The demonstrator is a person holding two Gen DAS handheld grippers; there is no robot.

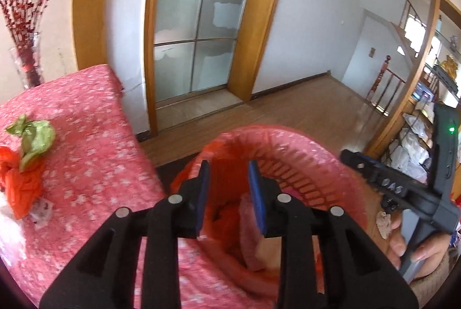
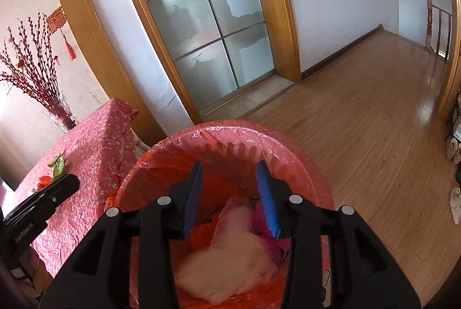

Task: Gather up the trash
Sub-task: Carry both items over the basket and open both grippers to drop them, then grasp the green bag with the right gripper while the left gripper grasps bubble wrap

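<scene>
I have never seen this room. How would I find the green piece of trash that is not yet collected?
Look for the table with the pink flowered cloth, beside the pink trash basket. The green crumpled wrapper lies on the cloth, well away from the basket. It touches an orange crumpled bag, and it is the only green thing there.

**Left gripper over the lined bin**

The left gripper (image 1: 227, 193) hangs above a slatted bin (image 1: 325, 165) lined with a red bag, its 2 blue pads (image 1: 257, 193) apart with nothing between them. Pale and pink scraps lie inside. On the pink tablecloth (image 1: 95, 159) sit crumpled green paper (image 1: 33, 136) and orange paper (image 1: 20, 188). The right gripper (image 1: 386, 182) shows at the right edge.
</scene>
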